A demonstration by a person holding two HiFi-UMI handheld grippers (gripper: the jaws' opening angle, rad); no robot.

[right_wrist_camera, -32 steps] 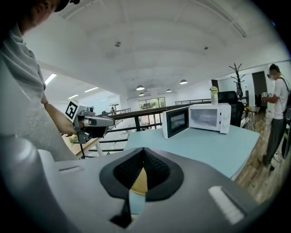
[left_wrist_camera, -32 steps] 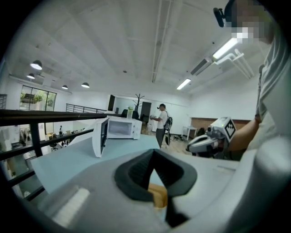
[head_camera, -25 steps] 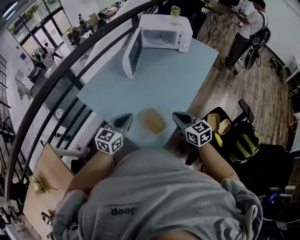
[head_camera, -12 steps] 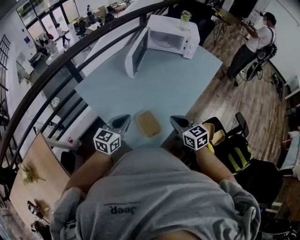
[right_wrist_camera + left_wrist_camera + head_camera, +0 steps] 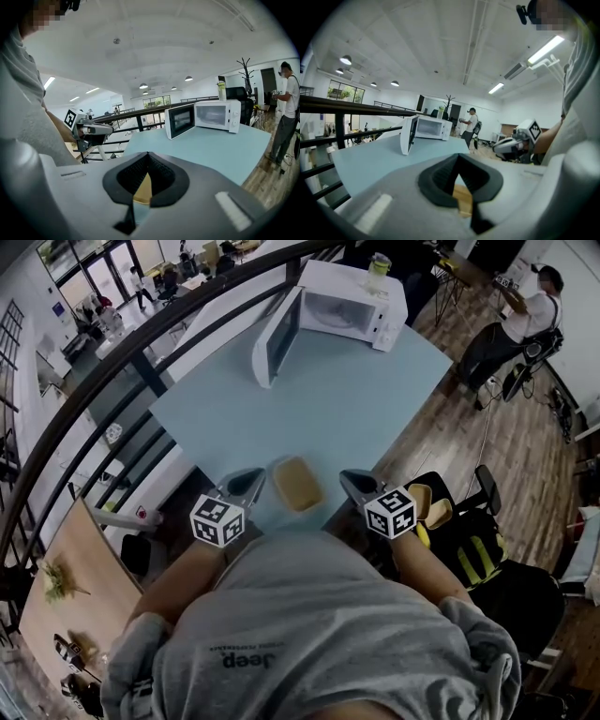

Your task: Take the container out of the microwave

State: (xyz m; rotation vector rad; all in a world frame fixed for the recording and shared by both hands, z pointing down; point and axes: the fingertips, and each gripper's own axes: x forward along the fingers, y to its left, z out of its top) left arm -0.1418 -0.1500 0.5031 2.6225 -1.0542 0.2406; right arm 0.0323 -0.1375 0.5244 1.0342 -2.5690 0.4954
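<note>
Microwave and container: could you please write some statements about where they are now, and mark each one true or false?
1. The door of the microwave stands open. True.
2. The container is inside the microwave. False: it lies on the table, at the near edge, far from the microwave.
3. The right gripper holds the container. False: its jaws are shut on nothing, beside the container; the left gripper is on the other side.
4. A cup stands on top of the microwave. True.
</note>
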